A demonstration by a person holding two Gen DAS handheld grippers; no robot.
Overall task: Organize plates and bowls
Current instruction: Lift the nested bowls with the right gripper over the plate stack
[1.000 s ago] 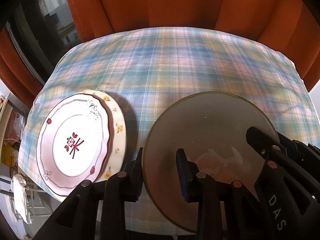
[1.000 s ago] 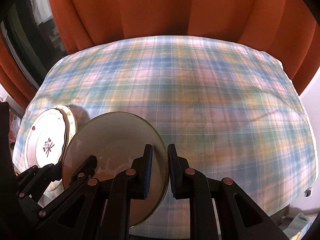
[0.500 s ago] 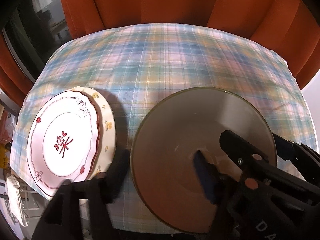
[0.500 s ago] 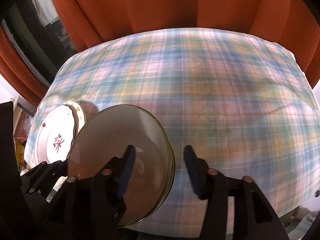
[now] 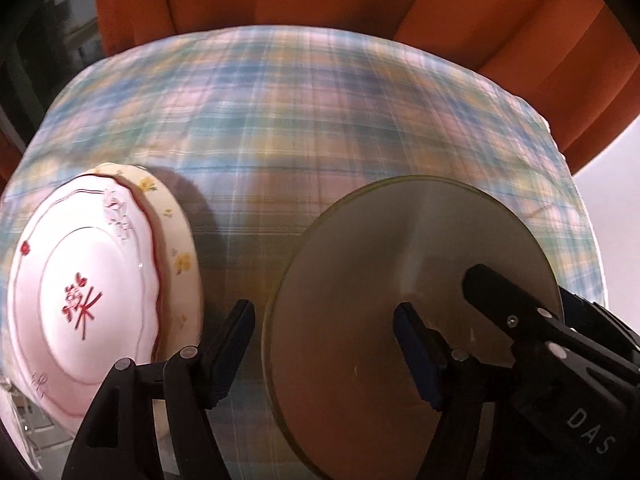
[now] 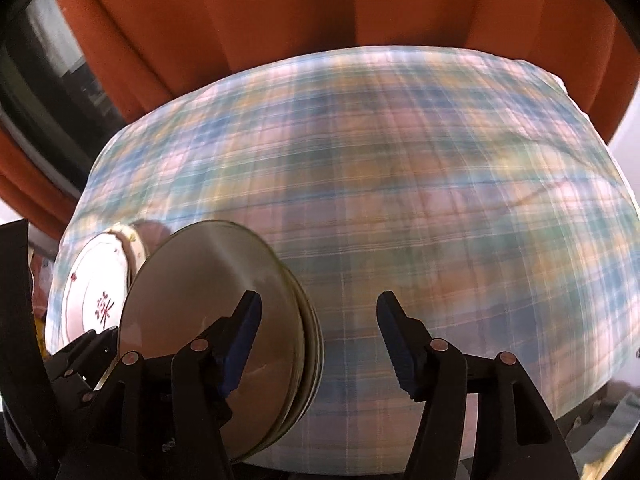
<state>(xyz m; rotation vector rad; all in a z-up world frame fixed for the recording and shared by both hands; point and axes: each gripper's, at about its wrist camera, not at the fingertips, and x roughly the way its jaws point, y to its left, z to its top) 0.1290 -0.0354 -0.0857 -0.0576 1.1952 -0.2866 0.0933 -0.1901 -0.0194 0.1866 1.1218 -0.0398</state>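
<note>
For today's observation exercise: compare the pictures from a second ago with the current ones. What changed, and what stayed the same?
Both claws let go: the left claw and right claw, each clamped on a rim of the olive plate a second ago, have just opened and no longer pinch it. The plate rests on the stack. Unchanged: the white floral plate on the yellow-flowered plate, and the plaid tablecloth.

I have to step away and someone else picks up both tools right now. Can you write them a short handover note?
Left tongs: open, jaws just opened, straddling the near-left rim of the glass plate, not pressing it.
Right tongs: open, just opened too, straddling its right rim, holding nothing.
Things: the glass plate tops a stack of similar plates on the plaid tablecloth. Left of it, the white plate with red flowers lies on a cream flowered plate.
Done: glass plate released on its stack.
Left: merging the two stacks, maybe. No bowls visible.
</note>
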